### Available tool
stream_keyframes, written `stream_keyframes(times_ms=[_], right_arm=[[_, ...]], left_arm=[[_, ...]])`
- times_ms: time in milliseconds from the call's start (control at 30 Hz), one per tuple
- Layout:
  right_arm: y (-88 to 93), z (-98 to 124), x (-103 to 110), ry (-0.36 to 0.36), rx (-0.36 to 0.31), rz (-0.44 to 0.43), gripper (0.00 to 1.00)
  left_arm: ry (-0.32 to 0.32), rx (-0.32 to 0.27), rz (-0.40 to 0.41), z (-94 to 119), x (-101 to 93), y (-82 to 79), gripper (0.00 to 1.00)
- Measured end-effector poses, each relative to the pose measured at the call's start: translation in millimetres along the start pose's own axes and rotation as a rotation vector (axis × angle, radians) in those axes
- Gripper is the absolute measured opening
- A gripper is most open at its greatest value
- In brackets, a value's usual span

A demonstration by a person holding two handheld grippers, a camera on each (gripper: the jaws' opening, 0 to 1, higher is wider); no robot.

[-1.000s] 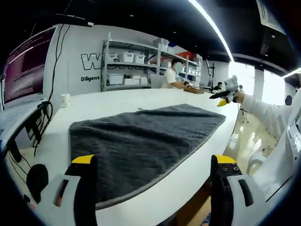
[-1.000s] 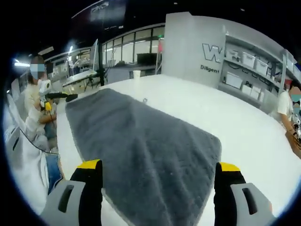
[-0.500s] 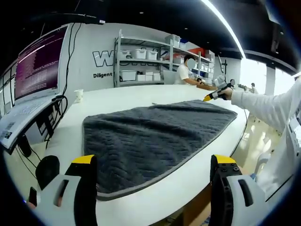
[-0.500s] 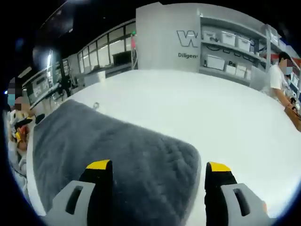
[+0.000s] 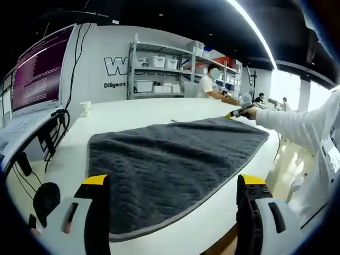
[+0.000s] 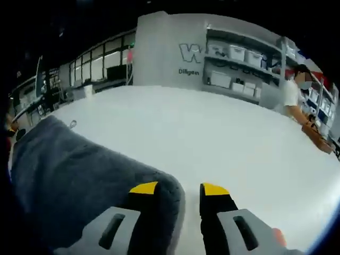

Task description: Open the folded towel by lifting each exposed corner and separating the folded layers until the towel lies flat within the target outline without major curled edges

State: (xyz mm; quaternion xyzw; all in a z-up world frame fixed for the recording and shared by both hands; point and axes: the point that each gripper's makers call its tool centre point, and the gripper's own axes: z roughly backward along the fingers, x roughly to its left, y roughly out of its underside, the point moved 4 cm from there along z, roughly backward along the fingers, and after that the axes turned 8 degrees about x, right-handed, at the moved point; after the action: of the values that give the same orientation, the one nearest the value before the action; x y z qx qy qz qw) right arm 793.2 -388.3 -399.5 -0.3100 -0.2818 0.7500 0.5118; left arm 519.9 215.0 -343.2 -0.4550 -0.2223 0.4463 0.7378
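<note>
A dark grey quilted towel [image 5: 170, 159] lies spread on the white table [image 5: 138, 109], reaching from near me to the far right. My left gripper [image 5: 173, 180] hangs open above the towel's near edge, touching nothing. In the left gripper view a person's hand holds my right gripper [image 5: 239, 110] at the towel's far corner. In the right gripper view that rounded corner of the towel [image 6: 79, 175] sits under the left jaw and partly between the jaws of my right gripper [image 6: 179, 189]. The jaws are narrowed, and a strip of white table shows between the towel's edge and the right jaw.
A monitor [image 5: 37, 64] with cables stands at the table's left end, with a paper cup [image 5: 85, 108] beyond it. Shelves of bins [image 5: 159, 69] line the back wall, where a person [image 5: 210, 85] is working. A small ring-like item [image 6: 71, 124] lies by the towel's edge.
My right gripper has come down to the towel's far corner and its jaws have narrowed from wide apart to a small gap. The left gripper has stayed open over the near edge.
</note>
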Motion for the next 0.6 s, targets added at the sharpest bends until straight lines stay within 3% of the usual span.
stream_keyframes(times_ms=[33, 433, 600], right_arm=[[-3.0, 0, -1, -0.002, -0.022, -0.011, 0.28], [-6.1, -9, -32, 0.108, 0.004, -0.047, 0.35], [-11.5, 14, -30, 0.114, -0.013, -0.021, 0.33]], left_arm=[[0.001, 0.001, 0.001, -1, -0.1, 0.1, 0.97], [-0.022, 0.024, 0.02, -1, 4.6, 7.1, 0.97], [-0.021, 0.008, 0.037, 7, 6.2, 8.5, 0.97]])
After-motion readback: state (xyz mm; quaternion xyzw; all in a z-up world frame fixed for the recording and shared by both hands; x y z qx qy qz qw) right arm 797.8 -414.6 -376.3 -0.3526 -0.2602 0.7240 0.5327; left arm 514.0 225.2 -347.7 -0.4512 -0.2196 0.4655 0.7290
